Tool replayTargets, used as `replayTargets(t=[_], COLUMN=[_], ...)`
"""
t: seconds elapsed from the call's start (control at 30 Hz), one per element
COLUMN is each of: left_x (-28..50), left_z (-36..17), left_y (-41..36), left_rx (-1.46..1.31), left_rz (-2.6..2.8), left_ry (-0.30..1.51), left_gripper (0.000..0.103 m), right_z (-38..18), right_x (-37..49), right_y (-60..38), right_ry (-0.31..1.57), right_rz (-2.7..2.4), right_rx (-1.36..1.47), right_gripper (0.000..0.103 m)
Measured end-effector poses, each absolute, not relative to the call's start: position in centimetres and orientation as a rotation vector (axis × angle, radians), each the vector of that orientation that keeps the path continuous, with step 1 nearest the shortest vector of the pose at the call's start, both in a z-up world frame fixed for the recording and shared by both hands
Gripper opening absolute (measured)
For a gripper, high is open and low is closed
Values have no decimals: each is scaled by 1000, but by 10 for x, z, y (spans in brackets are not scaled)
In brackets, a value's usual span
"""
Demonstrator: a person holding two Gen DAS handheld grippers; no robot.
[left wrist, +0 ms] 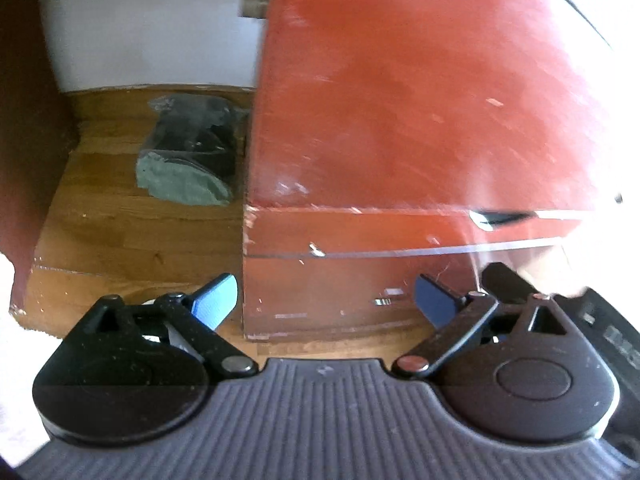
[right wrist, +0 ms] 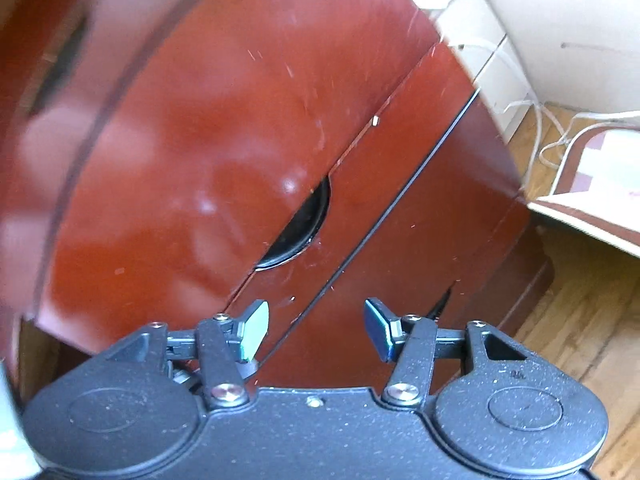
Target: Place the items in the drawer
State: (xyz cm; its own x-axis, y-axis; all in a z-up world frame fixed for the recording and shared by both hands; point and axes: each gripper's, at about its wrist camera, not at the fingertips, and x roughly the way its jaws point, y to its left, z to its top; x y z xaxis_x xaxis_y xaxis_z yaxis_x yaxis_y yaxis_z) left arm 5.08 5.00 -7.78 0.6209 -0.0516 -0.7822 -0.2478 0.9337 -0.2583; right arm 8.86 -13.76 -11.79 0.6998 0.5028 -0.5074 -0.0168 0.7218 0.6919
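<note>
- A wooden plank floor [left wrist: 120, 232] runs along the left of the left wrist view.
- A plastic-wrapped bundle [left wrist: 192, 148] of dark and grey-green cloth lies on the floor near a white wall [left wrist: 152, 24].
- In the right wrist view, white cables [right wrist: 536, 128] trail over the floor beside a pale panel [right wrist: 572, 40].
- A flat white sheet with a red-brown edge [right wrist: 600, 200] lies nearby.
</note>
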Motion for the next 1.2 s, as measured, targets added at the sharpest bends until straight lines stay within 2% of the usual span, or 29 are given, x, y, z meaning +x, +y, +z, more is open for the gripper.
replayTargets(t=[0.13, 0.47, 0.7, 1.0, 1.2], left_x=[42, 16, -6, -11, -8], left_z=[-62, -30, -15, -10, -11], left_y=[39, 40, 35, 49, 51], left_rx=[-307, -219, -132, -135, -136], left_rz=[72, 23, -37, -92, -90], left_ry=[888, 887, 942, 1025, 1020], left_gripper=[103, 103, 103, 103, 103], right_z=[-84, -34, -7, 4, 10], right_x=[51, -7, -29, -42, -40], right_y=[-148, -136, -112, -104, -96], right_ry=[713, 633, 626, 618, 615], right_rz=[337, 303, 188, 128, 106], right_rx=[635, 346, 124, 4, -16], right_gripper=[63, 65, 80, 80, 81])
